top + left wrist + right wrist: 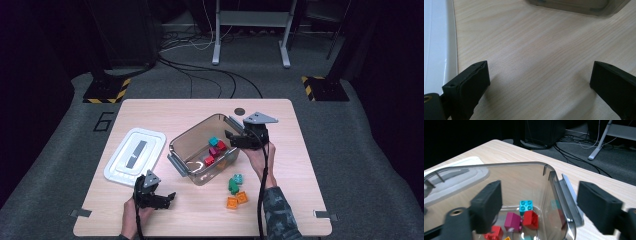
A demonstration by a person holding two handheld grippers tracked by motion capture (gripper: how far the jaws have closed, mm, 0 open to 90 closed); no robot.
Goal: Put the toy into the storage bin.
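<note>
A clear plastic container (192,131) stands mid-table with several bricks in it: a teal brick (213,141), a red brick (221,145) and a magenta brick (213,152). My right gripper (231,140) hangs open over the container's right rim (554,185), nothing between its jaws. Below it, in the right gripper view, lie the teal brick (526,206), the red brick (531,219) and the magenta brick (513,221). My left gripper (170,199) rests low near the table's front left, open over bare wood (540,82).
The white lid (135,155) lies flat left of the container, and its edge (436,50) runs just beside my left jaw. A teal brick (238,178), a green brick (233,186) and two orange bricks (236,200) sit on the table in front of the container.
</note>
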